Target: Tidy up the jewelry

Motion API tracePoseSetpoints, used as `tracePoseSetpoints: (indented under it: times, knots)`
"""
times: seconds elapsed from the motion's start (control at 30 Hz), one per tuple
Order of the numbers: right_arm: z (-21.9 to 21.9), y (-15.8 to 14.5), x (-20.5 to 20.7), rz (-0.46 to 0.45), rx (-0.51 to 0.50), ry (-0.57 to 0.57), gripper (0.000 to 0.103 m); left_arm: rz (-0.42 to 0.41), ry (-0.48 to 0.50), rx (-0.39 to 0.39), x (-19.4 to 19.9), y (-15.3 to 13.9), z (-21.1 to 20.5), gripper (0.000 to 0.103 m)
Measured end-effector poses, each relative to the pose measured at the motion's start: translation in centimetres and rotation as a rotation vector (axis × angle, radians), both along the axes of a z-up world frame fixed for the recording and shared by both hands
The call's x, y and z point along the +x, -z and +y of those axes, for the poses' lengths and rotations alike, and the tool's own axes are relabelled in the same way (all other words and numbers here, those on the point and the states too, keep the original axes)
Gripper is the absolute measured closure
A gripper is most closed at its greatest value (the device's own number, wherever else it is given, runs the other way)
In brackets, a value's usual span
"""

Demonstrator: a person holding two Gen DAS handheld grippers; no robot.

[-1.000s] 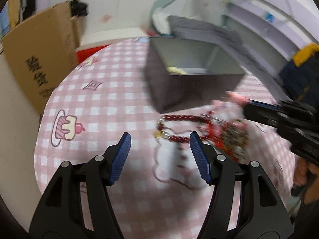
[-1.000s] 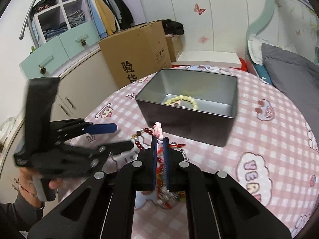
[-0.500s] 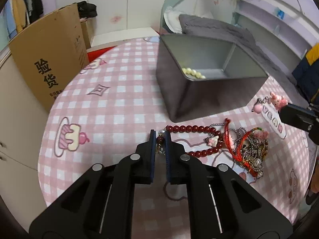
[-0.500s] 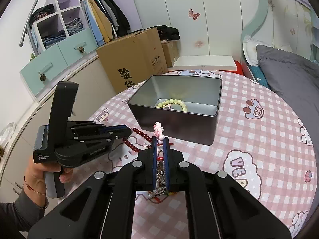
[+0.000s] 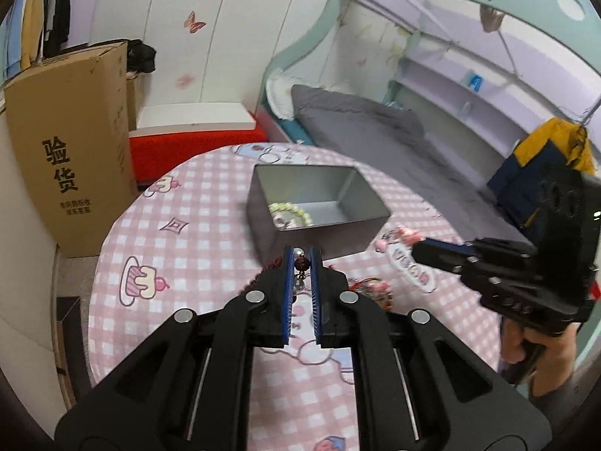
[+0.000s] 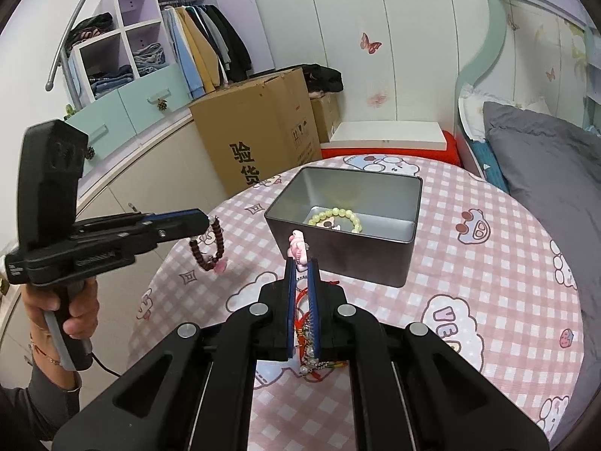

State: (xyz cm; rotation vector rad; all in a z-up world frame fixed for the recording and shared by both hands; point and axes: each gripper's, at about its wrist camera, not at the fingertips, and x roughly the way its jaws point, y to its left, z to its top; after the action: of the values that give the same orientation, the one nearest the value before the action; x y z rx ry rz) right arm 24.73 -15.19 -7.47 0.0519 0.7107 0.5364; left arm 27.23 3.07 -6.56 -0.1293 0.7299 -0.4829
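Note:
My left gripper [image 5: 301, 251] is shut on a dark red bead bracelet [image 5: 300, 263], held above the pink checked table [image 5: 195, 248]. In the right wrist view the left gripper [image 6: 206, 221] is at the left, and the bracelet [image 6: 210, 248] hangs from it in a loop. My right gripper [image 6: 300, 263] is shut on a pink charm chain [image 6: 298, 250]. A tangle of red cords and silver chains [image 6: 311, 338] trails beneath it. Just beyond both stands a grey metal tin [image 6: 368, 259] with a pale green bead bracelet [image 6: 338, 218] inside.
A large cardboard box [image 6: 263, 131] stands on the floor beyond the table's left edge. A bed with grey bedding [image 5: 375, 139] runs along the far right. A person's hand [image 6: 75, 312] grips the left tool's handle. More tangled jewelry [image 5: 370, 285] shows by the left gripper.
The left gripper shut on the red bead bracelet and lifted it off the table. The right gripper rose slightly with the pink charm chain still clamped.

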Motion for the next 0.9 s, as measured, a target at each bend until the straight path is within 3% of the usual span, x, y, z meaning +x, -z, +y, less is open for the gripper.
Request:
tracePoseSetpoints:
  times: [0.13,0.47,0.7,0.9]
  knots:
    - [0.1,-0.3,-0.2,-0.006,0.000,-0.001,0.098,0.002,0.025,-0.070,-0.3,-0.6,0.5,0.094]
    - [-0.4,-0.7,0.1,-0.016,0.011,0.015,0.098,-0.021,0.063,-0.072,0.6,-1.7,-1.3,0.094]
    - [-1.1,-1.2,1.9,-0.033,0.021,0.039,0.098,-0.052,0.056,-0.111,3.3,-2.9,-2.3,0.094]
    - [-1.7,-0.8,4.3,-0.029,0.028,0.062,0.098,-0.085,0.058,-0.086,5.6,-4.1,-4.2,0.094]
